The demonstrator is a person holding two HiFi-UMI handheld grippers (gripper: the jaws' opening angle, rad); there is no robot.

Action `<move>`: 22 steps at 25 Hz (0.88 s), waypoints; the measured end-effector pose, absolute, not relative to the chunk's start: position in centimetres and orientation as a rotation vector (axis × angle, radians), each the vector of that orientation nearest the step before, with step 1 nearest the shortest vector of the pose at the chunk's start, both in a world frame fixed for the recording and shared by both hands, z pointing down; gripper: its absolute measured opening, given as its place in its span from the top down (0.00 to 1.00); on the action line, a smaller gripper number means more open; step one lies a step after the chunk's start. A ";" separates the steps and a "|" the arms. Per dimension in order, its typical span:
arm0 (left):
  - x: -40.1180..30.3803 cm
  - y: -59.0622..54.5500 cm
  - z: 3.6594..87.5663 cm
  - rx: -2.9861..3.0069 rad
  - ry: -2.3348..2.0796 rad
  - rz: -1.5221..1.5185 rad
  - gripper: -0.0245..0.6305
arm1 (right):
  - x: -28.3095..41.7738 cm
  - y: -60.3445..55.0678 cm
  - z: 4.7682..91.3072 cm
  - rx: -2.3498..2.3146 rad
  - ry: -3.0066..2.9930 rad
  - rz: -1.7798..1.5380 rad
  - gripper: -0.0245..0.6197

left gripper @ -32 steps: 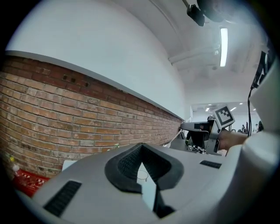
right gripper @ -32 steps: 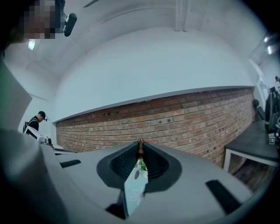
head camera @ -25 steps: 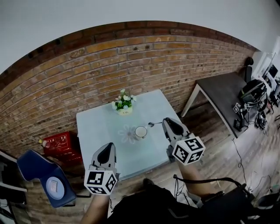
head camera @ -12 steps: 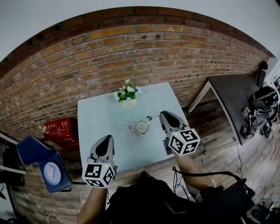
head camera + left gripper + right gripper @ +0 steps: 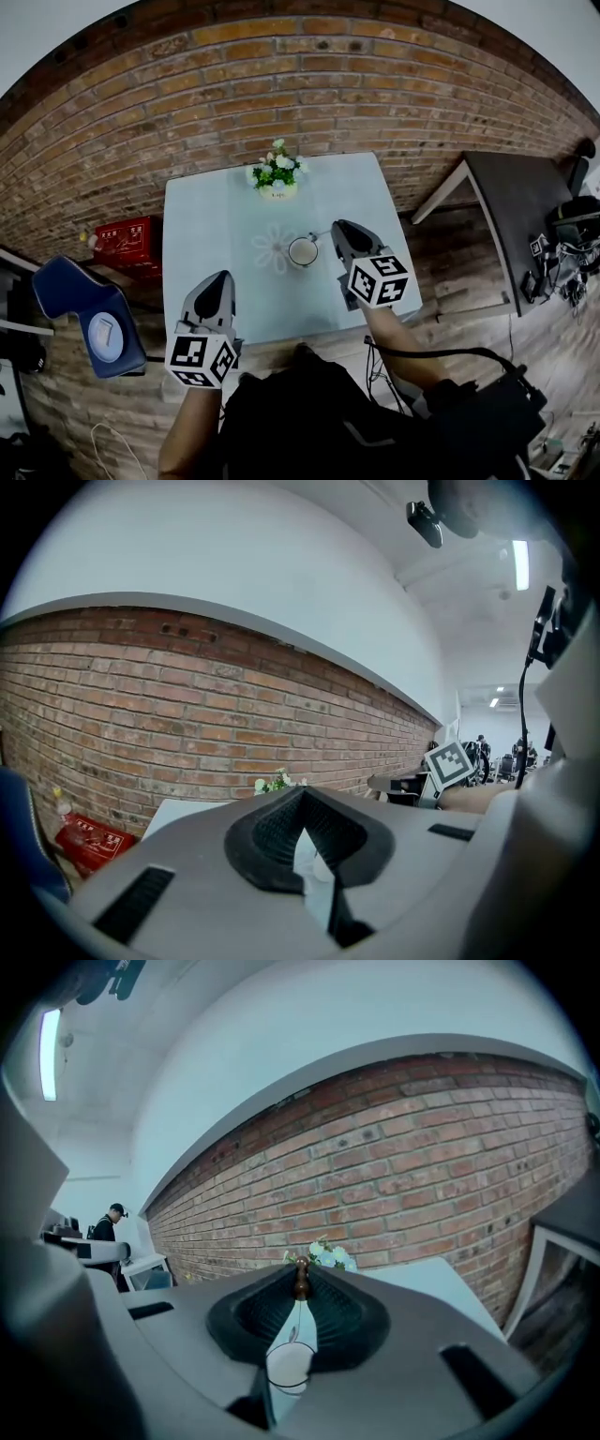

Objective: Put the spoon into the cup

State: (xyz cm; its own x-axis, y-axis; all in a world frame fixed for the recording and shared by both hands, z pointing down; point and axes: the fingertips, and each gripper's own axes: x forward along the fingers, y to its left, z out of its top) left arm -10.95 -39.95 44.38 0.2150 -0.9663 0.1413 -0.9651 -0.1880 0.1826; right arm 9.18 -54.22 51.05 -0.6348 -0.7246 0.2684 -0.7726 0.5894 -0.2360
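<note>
Now the right gripper (image 5: pixel 338 228) pinches the spoon (image 5: pixel 301 1279) by its brown handle end. Its long axis runs on toward the cup (image 5: pixel 302 251), mid-table (image 5: pixel 206 225), just beside. The left gripper (image 5: pixel 219 279) is closed, empty and farther off.

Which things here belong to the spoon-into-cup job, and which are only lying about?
For the job: spoon, gripped in the jaws of the right gripper; cup.

Lying about: flower pot, red box, blue chair, empty left gripper.
</note>
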 end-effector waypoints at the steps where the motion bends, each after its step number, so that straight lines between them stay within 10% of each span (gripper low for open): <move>1: -11.0 -39.9 44.5 2.245 -1.845 -0.005 0.95 | 9.0 -54.4 51.7 1.252 -2.665 0.513 0.88; 22: -12.4 -35.3 46.2 2.024 -2.029 0.045 0.95 | 5.7 -55.0 63.0 1.056 -2.529 0.647 0.88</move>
State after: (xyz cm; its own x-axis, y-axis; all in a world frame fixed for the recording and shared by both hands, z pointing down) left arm -12.42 -35.35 46.19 0.0163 -0.9767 0.2140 -0.9852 0.0209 0.1704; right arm 5.71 -54.98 62.97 -0.6737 -0.5825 0.4548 -0.7294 0.6232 -0.2821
